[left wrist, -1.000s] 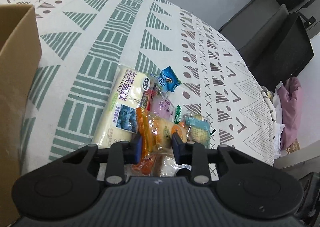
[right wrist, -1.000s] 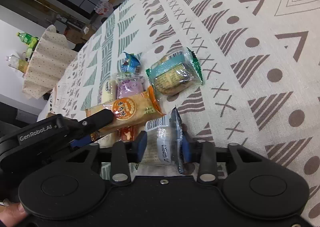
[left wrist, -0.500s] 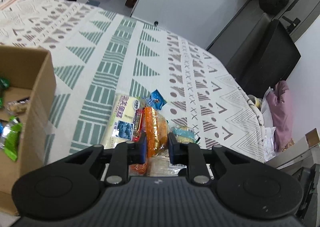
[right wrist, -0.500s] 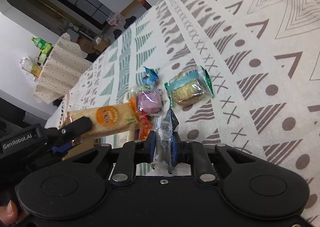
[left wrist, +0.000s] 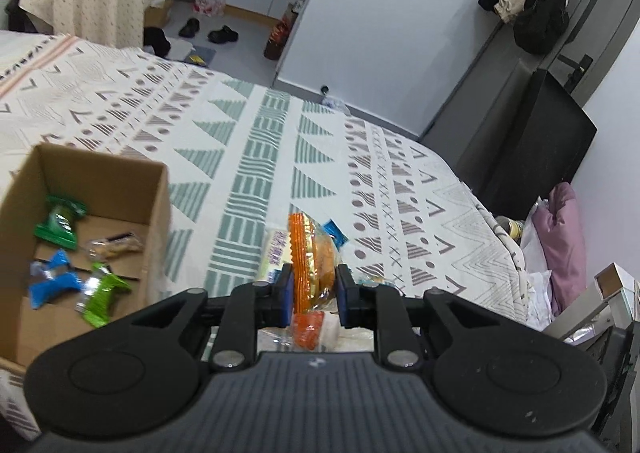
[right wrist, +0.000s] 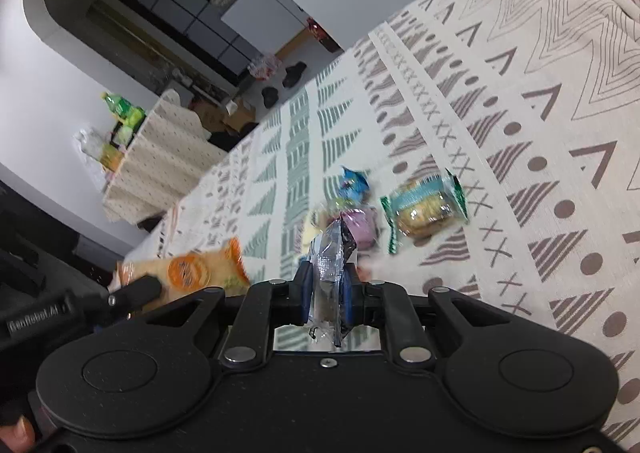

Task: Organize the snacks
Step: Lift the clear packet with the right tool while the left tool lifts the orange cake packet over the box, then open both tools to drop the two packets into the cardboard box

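My left gripper (left wrist: 311, 293) is shut on an orange snack packet (left wrist: 310, 261) and holds it above the patterned tablecloth; the packet also shows in the right wrist view (right wrist: 192, 273). An open cardboard box (left wrist: 156, 213) stands to its left with several wrapped snacks inside, among them a green one (left wrist: 60, 223) and a blue one (left wrist: 52, 283). My right gripper (right wrist: 326, 293) is shut on a clear and dark snack packet (right wrist: 330, 253), lifted off the table. A green-edged biscuit packet (right wrist: 424, 209), a purple packet (right wrist: 360, 225) and a blue candy (right wrist: 354, 183) lie on the cloth beyond it.
A white cake packet (left wrist: 276, 249) and a blue candy (left wrist: 334, 231) lie behind the orange packet. The table's far edge drops to the floor, with shoes (left wrist: 222, 33) there. A black cabinet (left wrist: 532, 145) and a pink cloth (left wrist: 564, 237) stand at the right.
Both grippers have closed on their packets and lifted them. The left gripper has risen and tilted back, bringing the inside of the box into view.
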A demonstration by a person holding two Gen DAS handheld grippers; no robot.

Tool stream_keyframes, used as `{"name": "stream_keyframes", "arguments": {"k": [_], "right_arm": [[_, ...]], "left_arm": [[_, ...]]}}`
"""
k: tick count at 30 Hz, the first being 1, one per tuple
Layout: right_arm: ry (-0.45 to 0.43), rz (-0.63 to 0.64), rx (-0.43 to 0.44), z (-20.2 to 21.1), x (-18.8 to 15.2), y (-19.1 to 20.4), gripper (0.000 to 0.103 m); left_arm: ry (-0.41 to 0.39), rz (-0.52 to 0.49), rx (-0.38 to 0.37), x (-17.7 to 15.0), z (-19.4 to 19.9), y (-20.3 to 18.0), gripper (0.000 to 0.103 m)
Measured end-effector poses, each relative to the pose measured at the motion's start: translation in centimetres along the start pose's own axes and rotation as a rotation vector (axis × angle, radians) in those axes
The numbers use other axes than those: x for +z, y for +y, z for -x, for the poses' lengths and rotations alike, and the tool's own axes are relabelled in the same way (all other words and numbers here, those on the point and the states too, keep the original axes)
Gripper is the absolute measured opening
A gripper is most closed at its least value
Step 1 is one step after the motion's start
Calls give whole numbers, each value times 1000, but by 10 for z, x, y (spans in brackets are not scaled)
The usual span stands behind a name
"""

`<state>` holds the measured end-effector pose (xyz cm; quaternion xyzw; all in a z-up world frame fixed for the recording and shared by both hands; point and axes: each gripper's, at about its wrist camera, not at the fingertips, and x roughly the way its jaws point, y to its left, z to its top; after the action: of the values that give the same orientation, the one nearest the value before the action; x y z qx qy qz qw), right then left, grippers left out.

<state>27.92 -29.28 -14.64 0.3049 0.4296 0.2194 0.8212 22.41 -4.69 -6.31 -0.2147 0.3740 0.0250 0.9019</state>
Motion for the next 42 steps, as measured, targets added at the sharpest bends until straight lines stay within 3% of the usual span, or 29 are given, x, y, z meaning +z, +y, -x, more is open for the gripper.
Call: {"name": "stream_keyframes", "arguments": {"k": [11, 27, 36, 42], "right_arm": [[-58, 37, 48, 4, -10, 40, 15], [-46, 162, 107, -21, -34, 110, 15], [-35, 204, 119, -39, -42, 136, 14], [-18, 208, 119, -50, -48, 145, 14]], "left_arm": [[-73, 16, 60, 9, 44, 25, 20], [-129, 84, 136, 22, 84, 89, 20], [-106, 132, 184, 23, 88, 132, 20], [-48, 156, 193, 18, 80, 154, 20]]}}
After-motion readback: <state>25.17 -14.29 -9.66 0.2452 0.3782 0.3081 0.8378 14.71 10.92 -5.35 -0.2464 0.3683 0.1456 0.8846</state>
